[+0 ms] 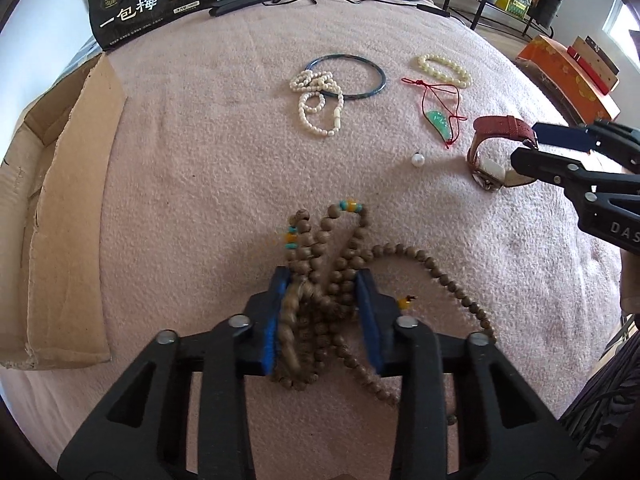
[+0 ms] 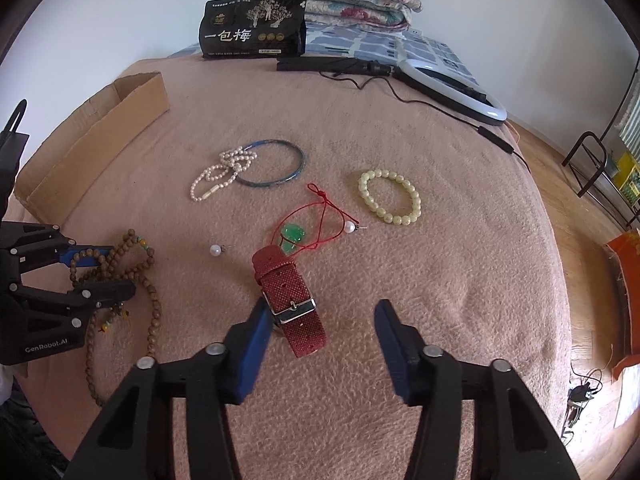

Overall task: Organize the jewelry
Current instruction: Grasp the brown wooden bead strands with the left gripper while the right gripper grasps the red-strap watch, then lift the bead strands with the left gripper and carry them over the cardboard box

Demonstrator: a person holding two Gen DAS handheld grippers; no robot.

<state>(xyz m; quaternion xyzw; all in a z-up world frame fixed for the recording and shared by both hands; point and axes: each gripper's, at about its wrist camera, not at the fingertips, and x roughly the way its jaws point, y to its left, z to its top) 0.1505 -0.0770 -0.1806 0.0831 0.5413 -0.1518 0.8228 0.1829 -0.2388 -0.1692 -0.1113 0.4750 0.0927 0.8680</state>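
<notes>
Setting: pink fleecy blanket (image 2: 440, 280) spread over a bed, with a bare-floored room beyond its edge.
Destination, as I judge it: open brown cardboard box (image 1: 60, 200) at the blanket's left edge; what it holds cannot be seen.
Left gripper (image 1: 324, 312): blue pads pinching a bunched long strand of brown wooden beads (image 1: 320, 264), which still lies on the blanket, its loose loops trailing to the side.
Right gripper (image 2: 320, 344): jaws spread on either side of a red woven-strap watch (image 2: 292, 300); one pad looks to touch the strap, the other stands apart, so no grip yet.
Still loose on the blanket: white pearl necklace (image 2: 220, 172) lying across a thin blue bangle (image 2: 276, 162), pale yellow-green bead bracelet (image 2: 390, 196), green jade pendant on a red cord (image 2: 294, 234), and two single white pearl earrings (image 2: 216, 249), (image 2: 350, 227).
Done so far: nothing visibly sorted; every piece sits apart on the blanket.
Left to do: close on the watch, lift both pieces, carry them off, then fetch all the rest.
Stage: early, I think.
</notes>
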